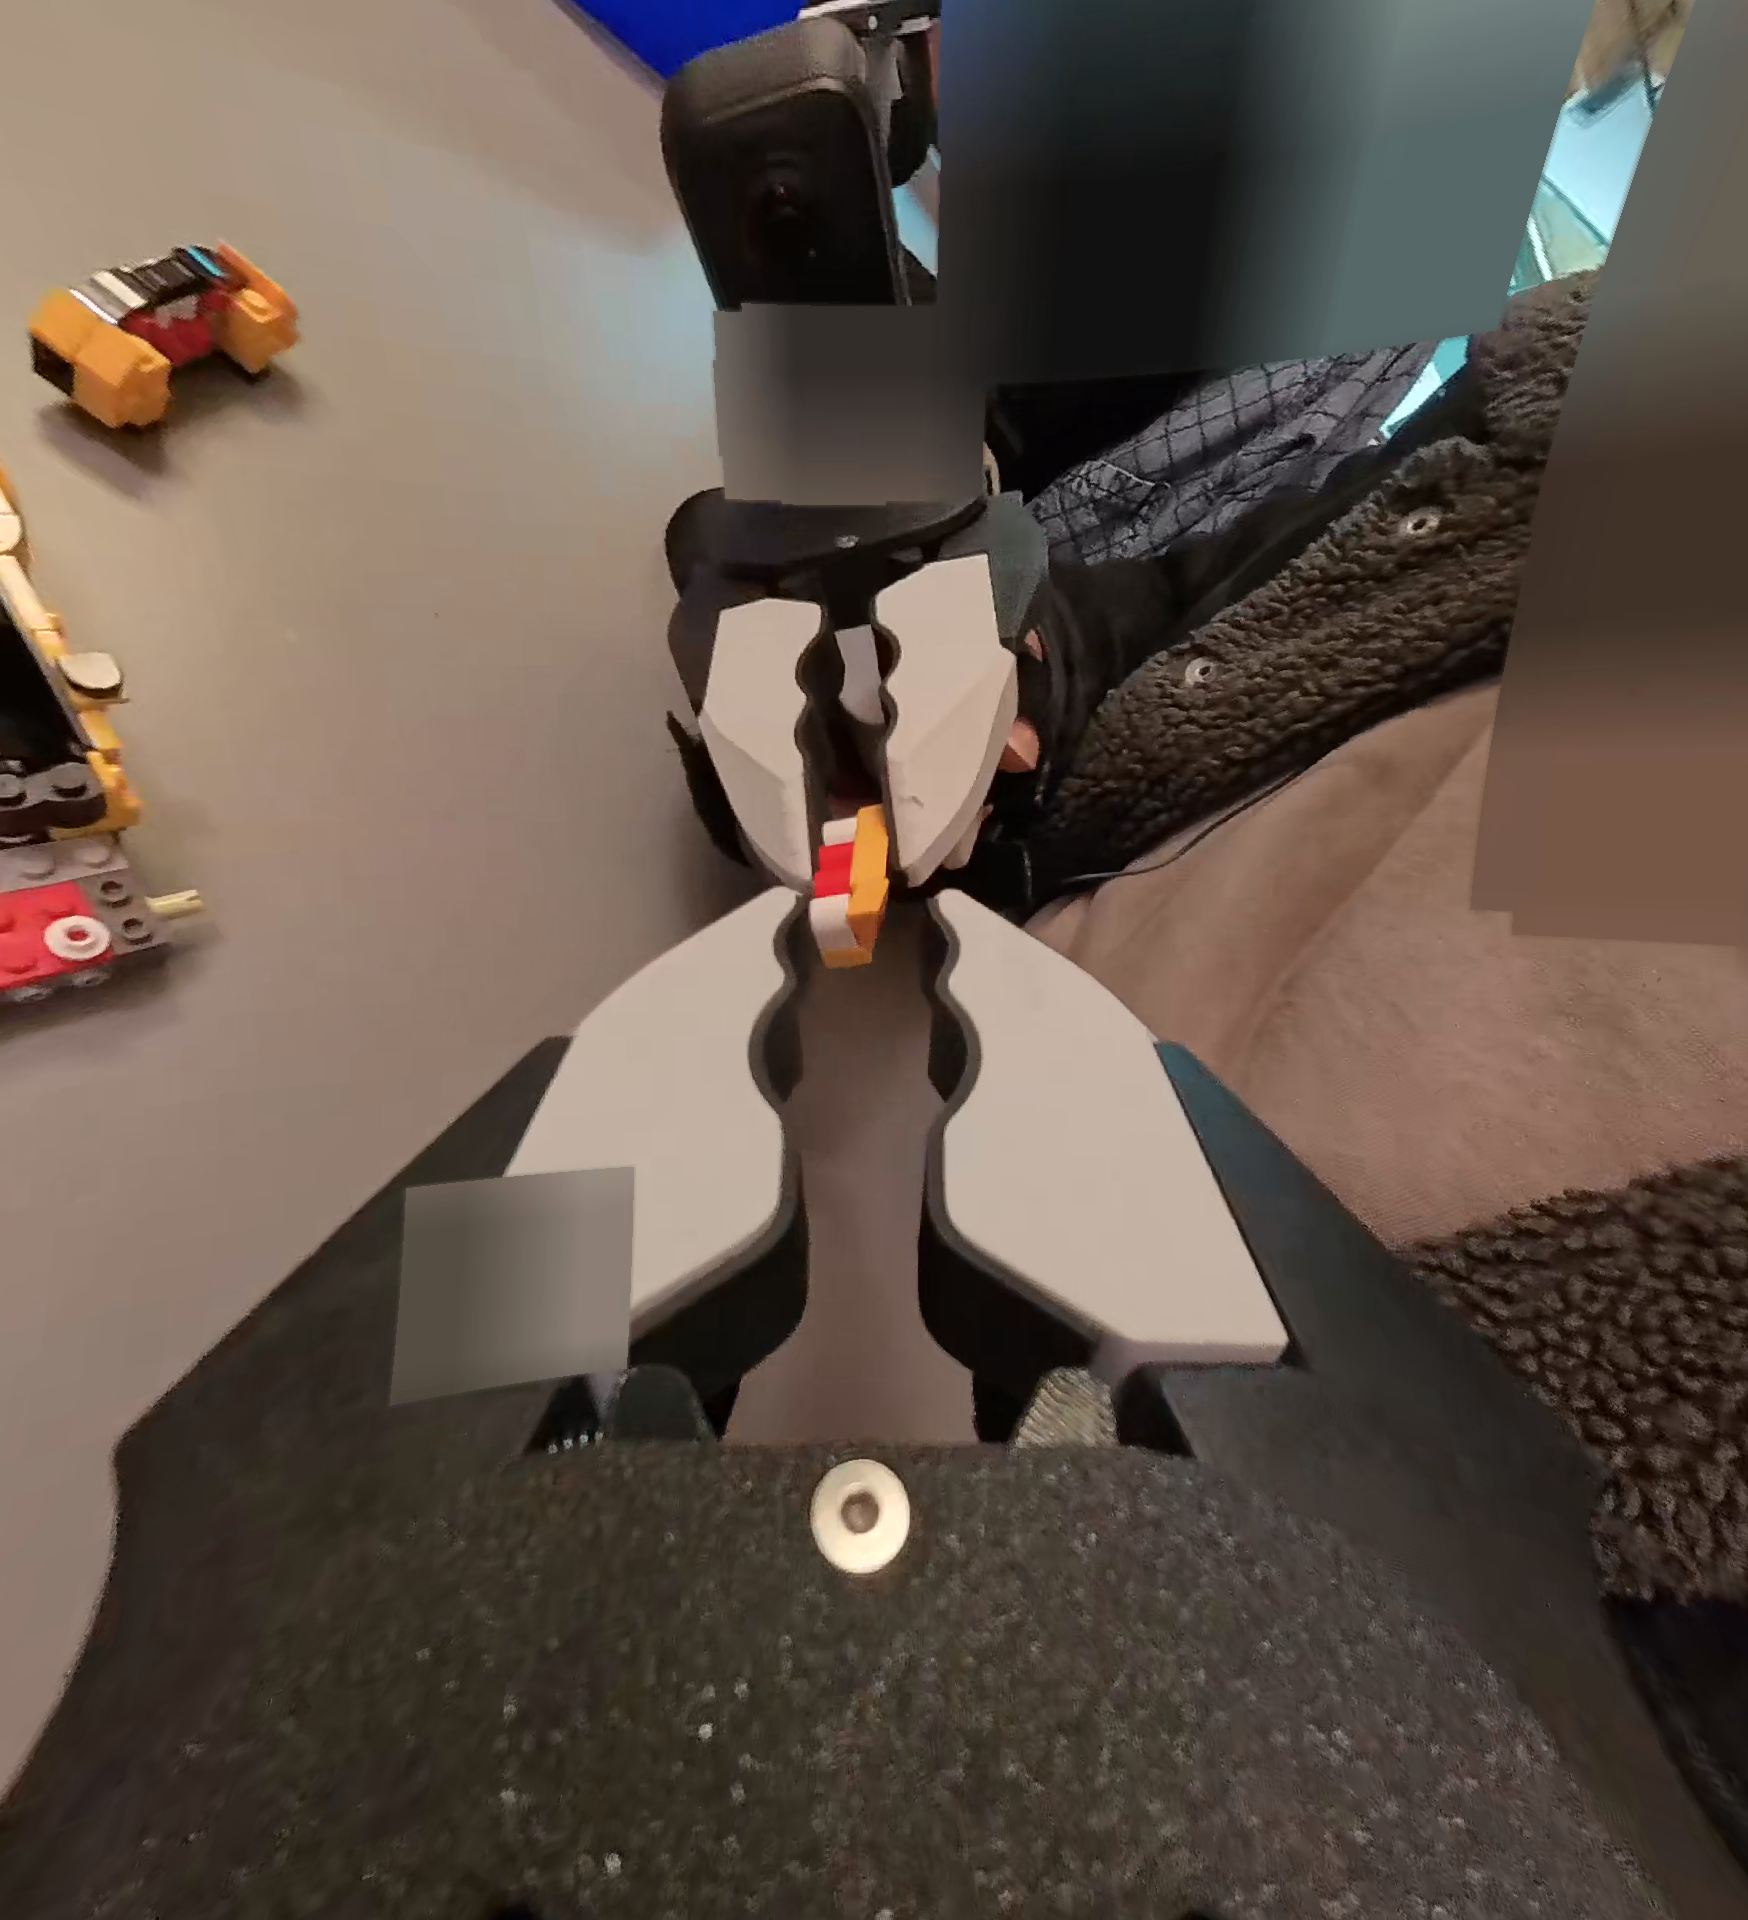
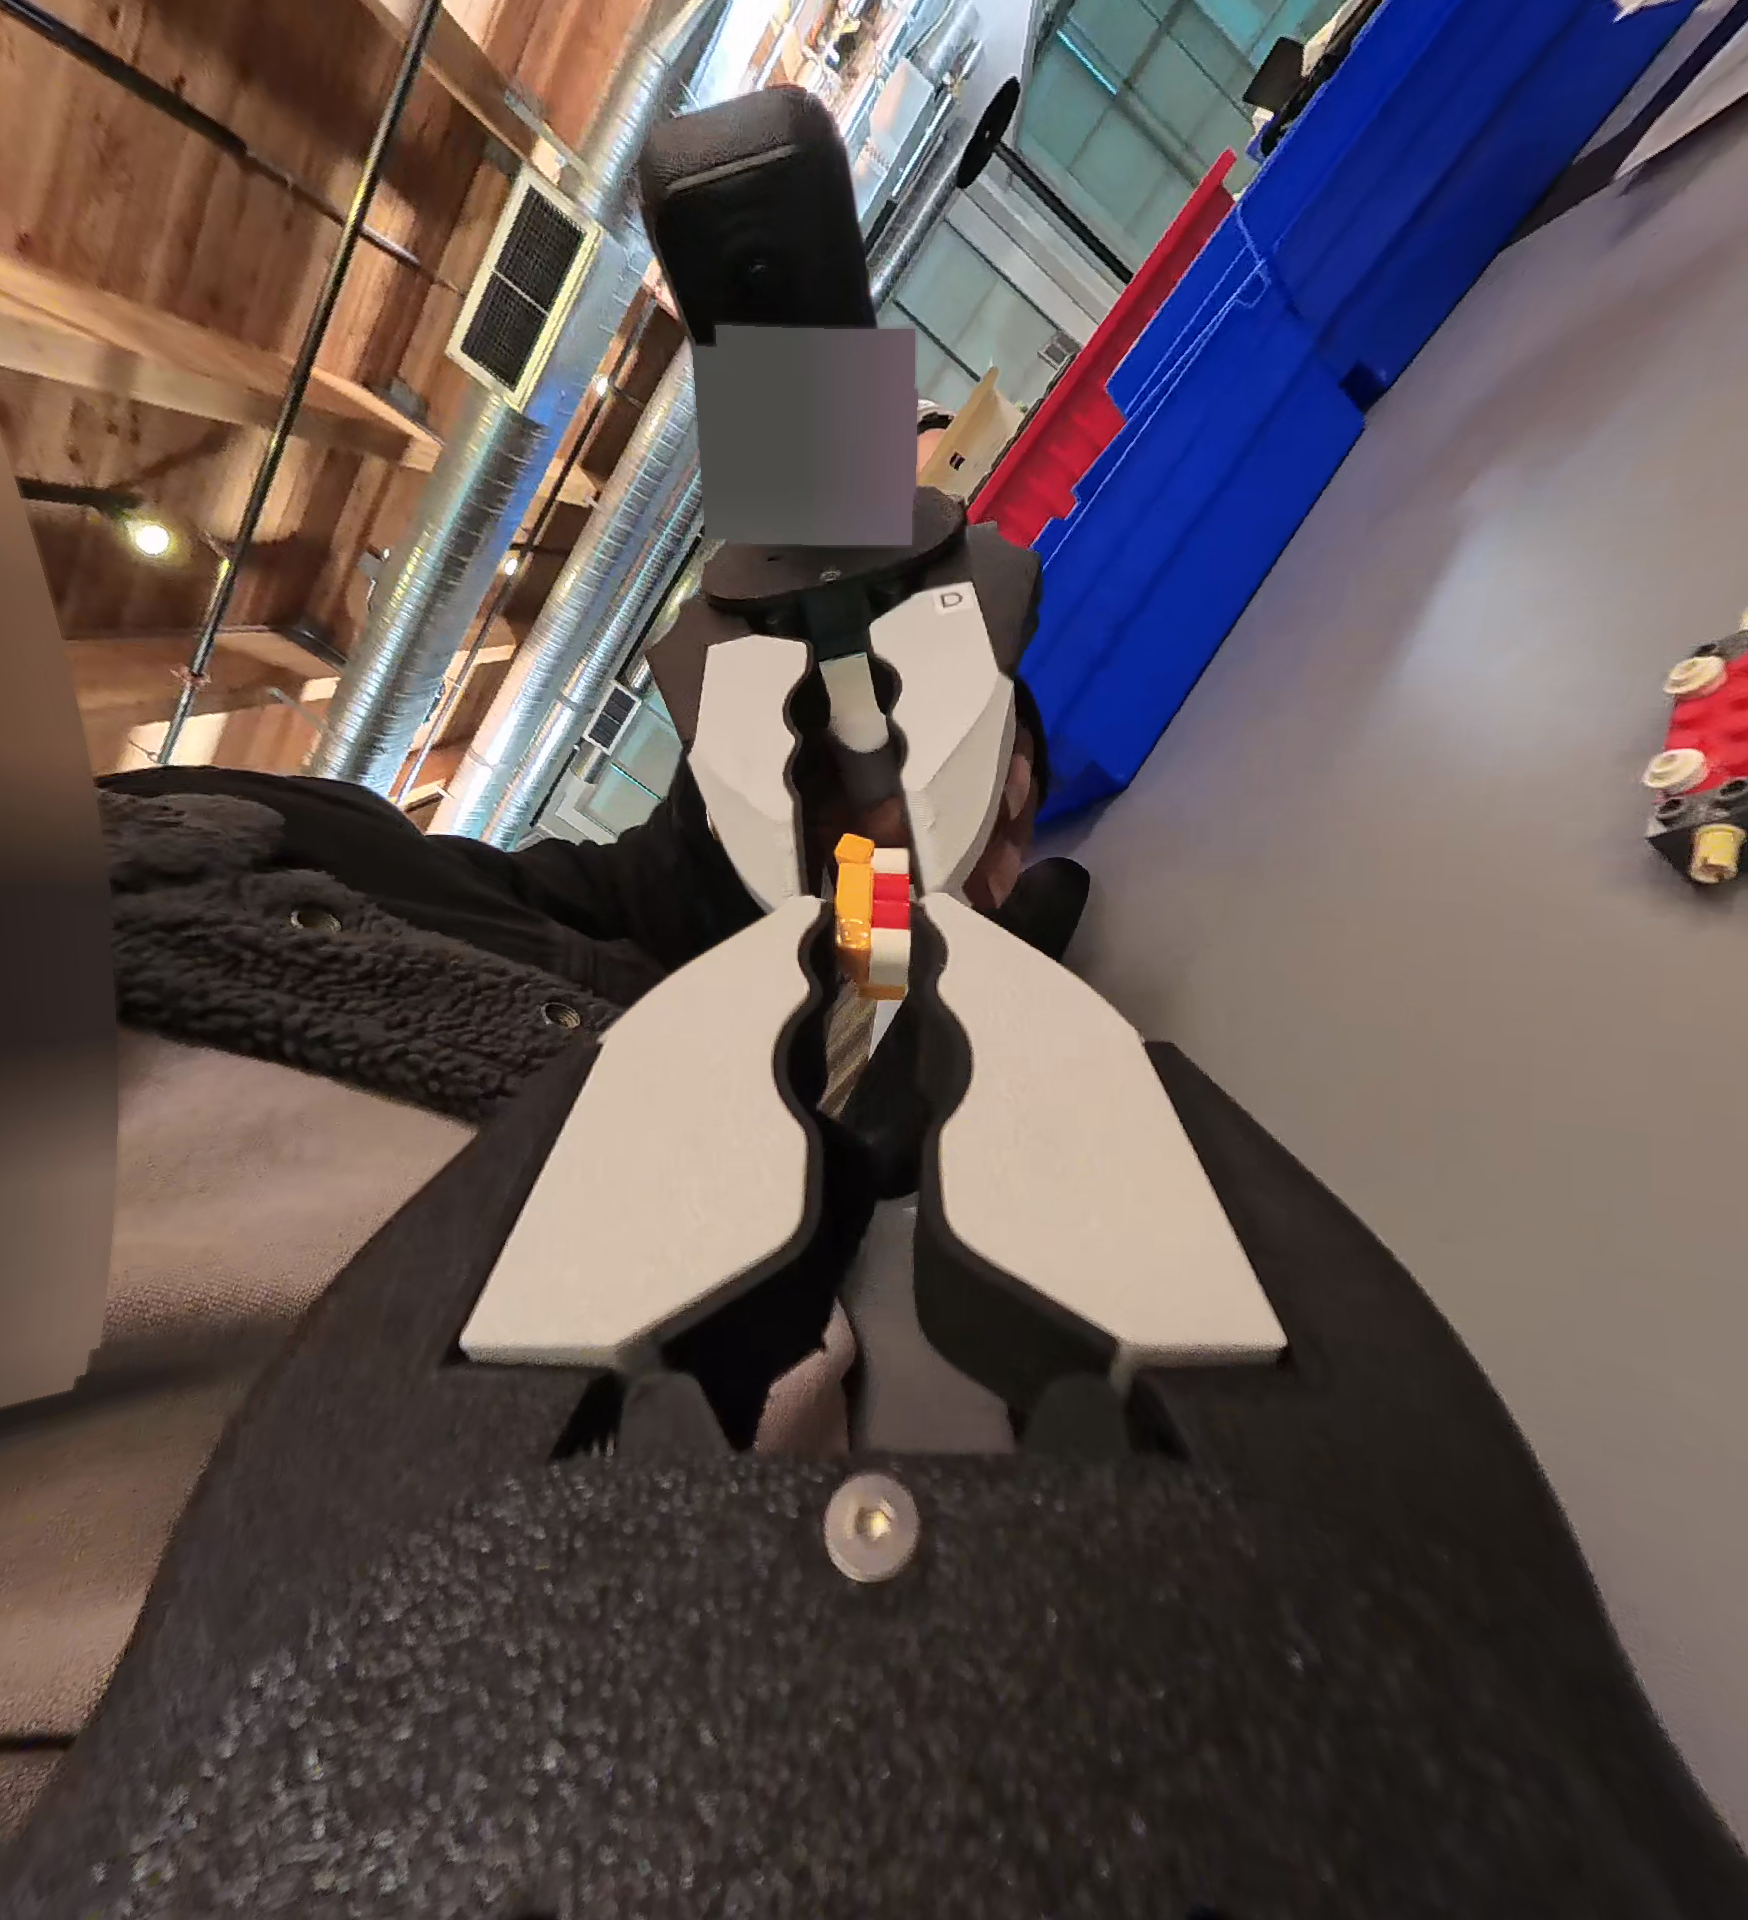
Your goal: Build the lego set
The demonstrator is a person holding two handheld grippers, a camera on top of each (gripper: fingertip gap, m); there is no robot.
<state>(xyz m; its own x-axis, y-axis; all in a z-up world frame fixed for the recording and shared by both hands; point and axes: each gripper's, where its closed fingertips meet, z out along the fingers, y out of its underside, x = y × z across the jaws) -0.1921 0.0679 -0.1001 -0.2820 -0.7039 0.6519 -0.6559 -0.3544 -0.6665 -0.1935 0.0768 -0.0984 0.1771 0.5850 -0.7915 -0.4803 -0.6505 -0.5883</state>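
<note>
The two grippers meet tip to tip above the edge of the grey table [image 1: 413, 644], with a small lego piece [image 1: 852, 896] of orange, red and white bricks between them. The right gripper [image 1: 849, 868] is clenched on the upper part of this piece. The left gripper [image 1: 854, 940] has its tips on either side of the lower end; whether they press on it cannot be told.

From the right wrist view the same piece [image 2: 875, 914] sits at the tips of the right gripper [image 2: 865, 940], with the left gripper [image 2: 859, 883] facing it.

On the table to one side lies a partly built lego model [image 1: 8, 748] with a red plate and grey base, and a small orange and red lego vehicle [image 1: 163, 332] well apart from it. Blue bins [image 2: 1265, 416] stand along the table's far edge. A dark fleece jacket [image 1: 1369, 644] and beige cloth [image 1: 1369, 987] fill the space just behind the grippers.
</note>
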